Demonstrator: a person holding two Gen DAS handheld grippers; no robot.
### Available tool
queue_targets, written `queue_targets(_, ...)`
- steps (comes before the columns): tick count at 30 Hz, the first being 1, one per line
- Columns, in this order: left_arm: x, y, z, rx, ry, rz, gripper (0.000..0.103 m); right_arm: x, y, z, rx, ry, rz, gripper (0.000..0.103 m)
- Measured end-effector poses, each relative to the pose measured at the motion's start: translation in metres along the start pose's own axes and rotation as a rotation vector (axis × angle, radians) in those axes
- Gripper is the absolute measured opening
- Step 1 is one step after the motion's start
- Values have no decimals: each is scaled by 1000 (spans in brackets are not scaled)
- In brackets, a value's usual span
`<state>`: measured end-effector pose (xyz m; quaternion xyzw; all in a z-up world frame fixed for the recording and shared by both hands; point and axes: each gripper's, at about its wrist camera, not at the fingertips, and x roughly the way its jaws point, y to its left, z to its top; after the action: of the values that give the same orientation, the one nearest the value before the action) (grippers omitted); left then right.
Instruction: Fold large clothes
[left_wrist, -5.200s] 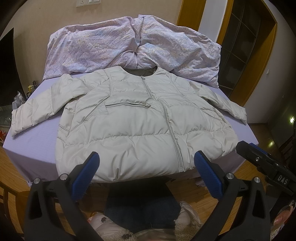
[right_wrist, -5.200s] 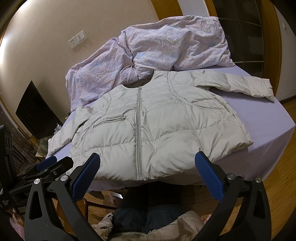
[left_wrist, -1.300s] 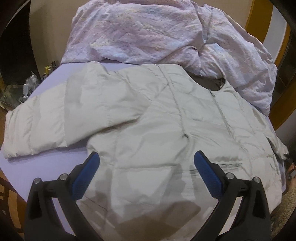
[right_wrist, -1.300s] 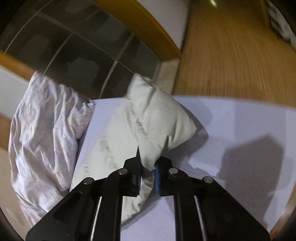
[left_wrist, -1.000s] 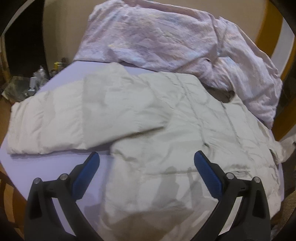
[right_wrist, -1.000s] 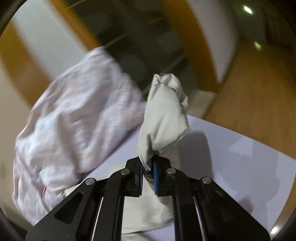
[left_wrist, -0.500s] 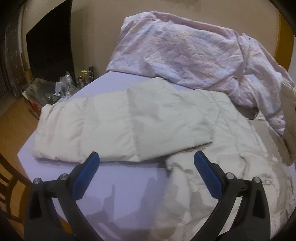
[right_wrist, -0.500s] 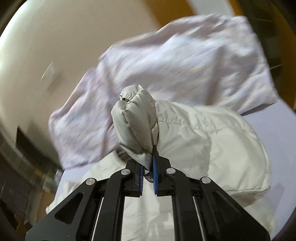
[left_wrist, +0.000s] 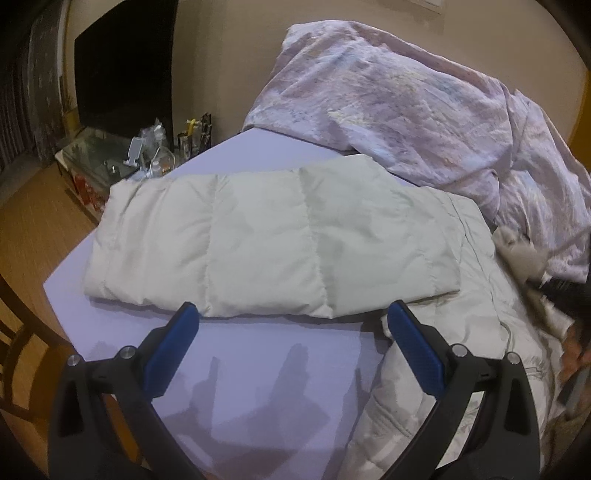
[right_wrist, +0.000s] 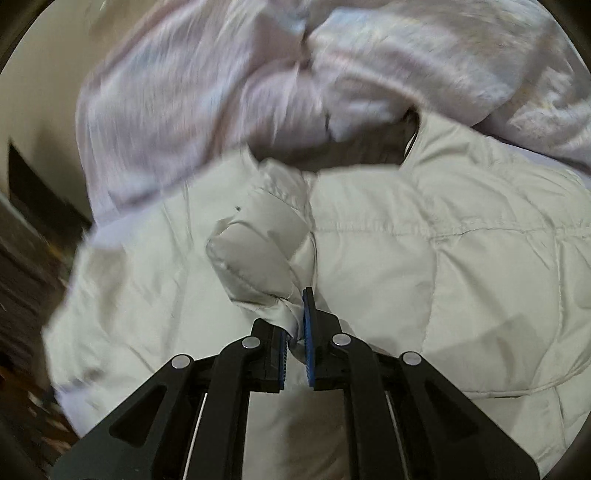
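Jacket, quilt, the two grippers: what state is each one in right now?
Jacket: lying on the bed, partly folded.
Left sleeve: spread flat, untouched.
Right sleeve: pinched at its cuff, lifted over the jacket body.
Left gripper: open, empty.
Right gripper: shut on the cuff.
Quilt: crumpled.

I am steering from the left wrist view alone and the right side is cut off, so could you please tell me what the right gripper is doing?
Observer: The right gripper is shut on the cuff end of the cream quilted jacket's right sleeve.
Operator: Thank you. Where is that sleeve end now?
Observer: It is bunched over the cream quilted jacket, above the chest panels near the collar.
Operator: And what lies beyond it?
Observer: The crumpled lilac floral duvet sits right behind the jacket's neckline, though that picture is motion-blurred.
Operator: My left gripper is open near the flat left sleeve; noted.
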<state>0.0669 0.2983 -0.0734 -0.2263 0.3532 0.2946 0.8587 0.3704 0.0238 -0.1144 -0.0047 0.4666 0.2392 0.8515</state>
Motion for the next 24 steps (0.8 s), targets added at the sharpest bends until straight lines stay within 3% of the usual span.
queue_targets(2, 2, 7, 0, -24, 13, -8, 101, 7, 14, -9, -80, 31, -63, 14)
queue_targets(4, 4, 12, -2, -41, 20, -5, 101, 5, 24, -12, -148, 45, -89, 24)
queue_targets(6, 5, 17, -2, -52, 30, 1, 101, -5, 30, -14, -176, 65, -28, 62)
queue_targets(7, 5, 18, -3, -56, 31, 2, 101, -13, 32, -14, -171, 51, 10, 64)
queue_targets(10, 5, 23, -4, -67, 32, 4, 101, -40, 26, -8, -151, -59, 41, 54)
queue_targets(13, 5, 26, -5, -76, 34, 10, 101, -46, 8, 7, -59, -110, 27, 49)
queue_targets(16, 6, 30, -5, -95, 41, 15, 101, -25, -6, 22, 2, -85, -37, 47)
queue_targets(19, 9, 37, -6, -134, 56, 13, 101, 13, -6, 24, 3, 28, -57, 47)
queue_targets(24, 15, 56, -6, -240, 93, -29, 101, 34, 16, 20, -106, 68, -173, 50)
